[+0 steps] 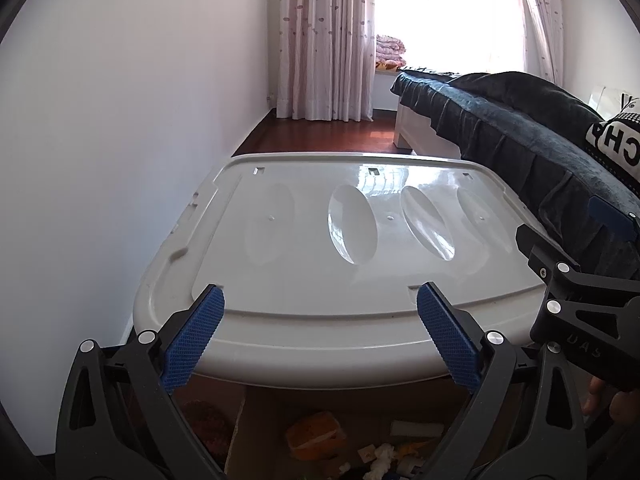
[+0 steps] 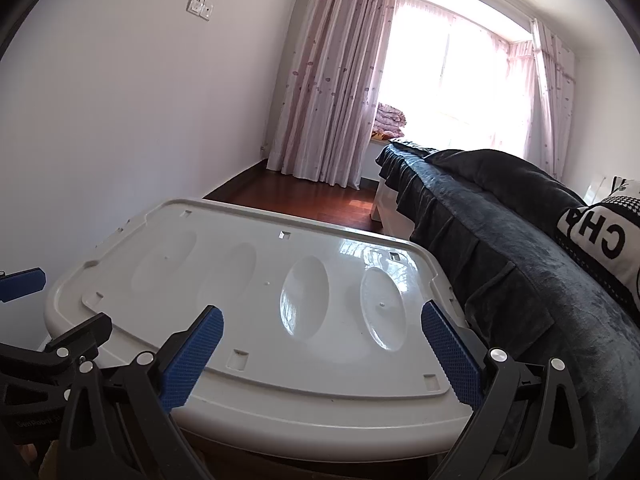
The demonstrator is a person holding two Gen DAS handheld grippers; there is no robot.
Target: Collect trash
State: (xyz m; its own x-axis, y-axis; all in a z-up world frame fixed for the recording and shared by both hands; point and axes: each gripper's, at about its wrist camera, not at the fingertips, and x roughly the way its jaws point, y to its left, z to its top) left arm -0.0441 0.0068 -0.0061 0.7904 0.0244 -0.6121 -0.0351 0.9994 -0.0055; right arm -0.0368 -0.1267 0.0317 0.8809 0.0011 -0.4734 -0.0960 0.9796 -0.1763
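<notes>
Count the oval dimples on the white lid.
4, in a row across the white lid: far left, centre-left, centre-right, far right. None look hidden.

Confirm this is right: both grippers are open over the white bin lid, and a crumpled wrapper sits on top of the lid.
Wrong about the wrapper. In both wrist views the white lid is bare on top; the left wrist view shows scraps below its front edge. Both the left gripper and right gripper are open.

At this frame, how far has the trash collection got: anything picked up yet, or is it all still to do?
Nothing looks done. Both the left gripper and right gripper hover with jaws open and empty above the white plastic lid. No grasp is in hand. Still left: the scraps on the floor below the lid's near edge, including an orange piece. No bin is visible.
</notes>
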